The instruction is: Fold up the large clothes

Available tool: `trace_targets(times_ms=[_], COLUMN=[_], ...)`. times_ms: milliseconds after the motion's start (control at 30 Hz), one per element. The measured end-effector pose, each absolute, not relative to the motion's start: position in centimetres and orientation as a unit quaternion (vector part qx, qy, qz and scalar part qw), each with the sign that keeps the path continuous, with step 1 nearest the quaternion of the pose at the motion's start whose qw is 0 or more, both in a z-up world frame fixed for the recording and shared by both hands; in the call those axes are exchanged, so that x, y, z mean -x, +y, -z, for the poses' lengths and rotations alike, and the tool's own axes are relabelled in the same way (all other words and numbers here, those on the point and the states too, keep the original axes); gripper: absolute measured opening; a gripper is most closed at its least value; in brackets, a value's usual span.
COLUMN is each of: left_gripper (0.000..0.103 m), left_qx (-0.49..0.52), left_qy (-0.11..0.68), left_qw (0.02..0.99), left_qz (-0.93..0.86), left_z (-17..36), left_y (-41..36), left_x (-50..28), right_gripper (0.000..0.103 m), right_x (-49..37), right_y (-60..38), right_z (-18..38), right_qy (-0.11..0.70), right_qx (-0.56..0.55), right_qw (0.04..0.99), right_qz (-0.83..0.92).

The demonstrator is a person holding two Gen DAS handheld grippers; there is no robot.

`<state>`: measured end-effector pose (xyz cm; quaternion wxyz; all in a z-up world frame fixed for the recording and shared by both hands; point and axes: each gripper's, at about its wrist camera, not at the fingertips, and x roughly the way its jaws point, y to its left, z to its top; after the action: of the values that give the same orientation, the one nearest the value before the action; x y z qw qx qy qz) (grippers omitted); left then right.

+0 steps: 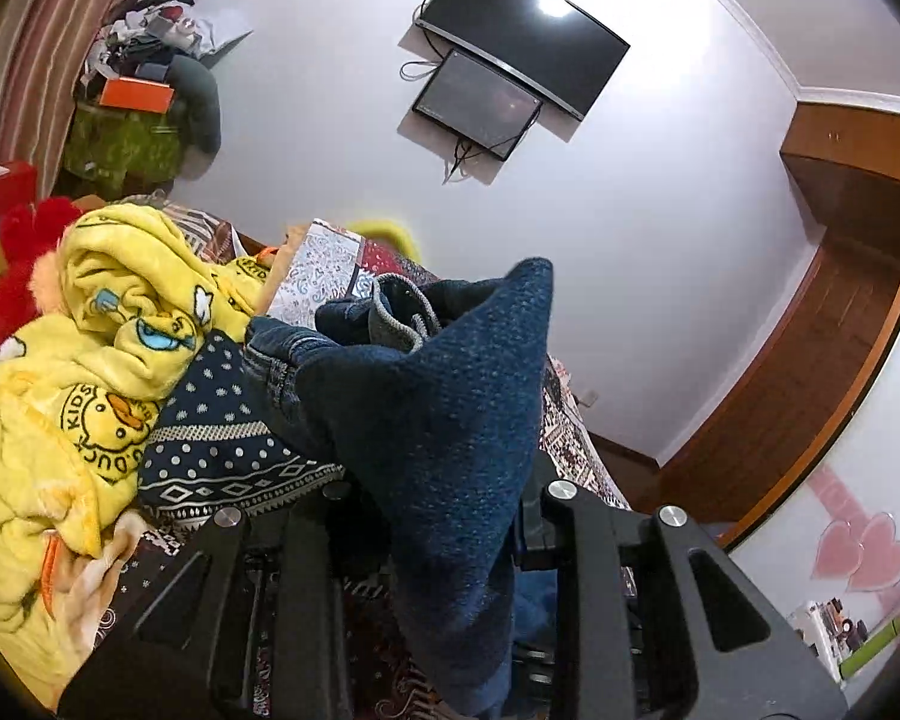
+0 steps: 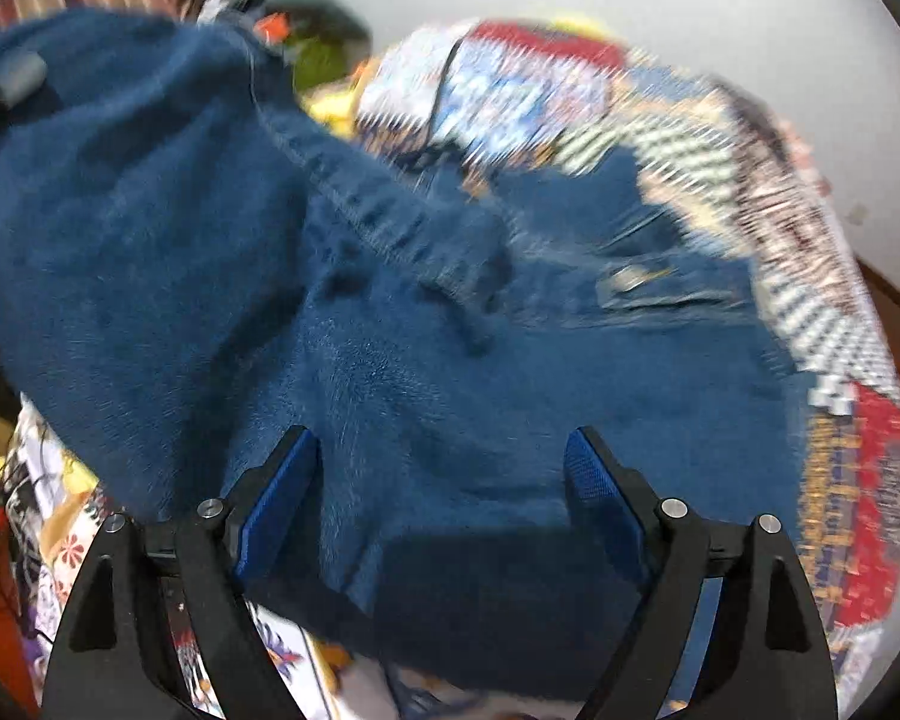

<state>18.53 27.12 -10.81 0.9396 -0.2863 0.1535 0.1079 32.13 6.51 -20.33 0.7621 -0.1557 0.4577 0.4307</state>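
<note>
Folding barely begun; left gripper (image 1: 450, 540) clamped on blue jeans (image 1: 426, 408), lifted over bed (image 1: 570, 438); right gripper (image 2: 441, 480) apart, nothing pinched; jeans crumpled, no neat fold yet.

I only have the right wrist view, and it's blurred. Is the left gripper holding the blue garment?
Observer: Yes. In the left wrist view the left gripper is shut on the blue garment, which stands up from between its fingers.
Operator: What lies beside it there?
Observer: A yellow duck-print blanket, bunched up on that view's left.
Operator: Anything under the blanket?
Observer: A navy dotted cloth lies next to it, on the patterned bedcover.
</note>
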Motion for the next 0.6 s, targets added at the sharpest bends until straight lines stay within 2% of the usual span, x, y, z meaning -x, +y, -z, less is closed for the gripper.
trace_targets(times_ms=[133, 233, 367, 600], left_gripper=[0.027, 0.027, 0.027, 0.027], left_qx=[0.275, 0.267, 0.238, 0.181], left_qy=[0.172, 0.173, 0.181, 0.216], left_qw=[0.939, 0.942, 0.95, 0.958], left_qz=[-0.111, -0.105, -0.09, -0.052], left_z=[12.0, 11.7, 10.6, 8.6], left_y=[26.8, 26.0, 24.2, 18.6], left_x=[-19.3, -19.7, -21.8, -27.5], right_gripper=[0.091, 0.091, 0.09, 0.091], right_x=[-33.4, -33.8, -34.1, -36.7], right_y=[7.6, 7.4, 5.4, -4.2], right_z=[23.5, 23.9, 22.1, 18.2], right_qy=[0.505, 0.503, 0.484, 0.433], right_qx=[0.14, 0.144, 0.135, 0.059], right_qw=[0.734, 0.733, 0.755, 0.83], right_qz=[-0.431, -0.434, -0.42, -0.346])
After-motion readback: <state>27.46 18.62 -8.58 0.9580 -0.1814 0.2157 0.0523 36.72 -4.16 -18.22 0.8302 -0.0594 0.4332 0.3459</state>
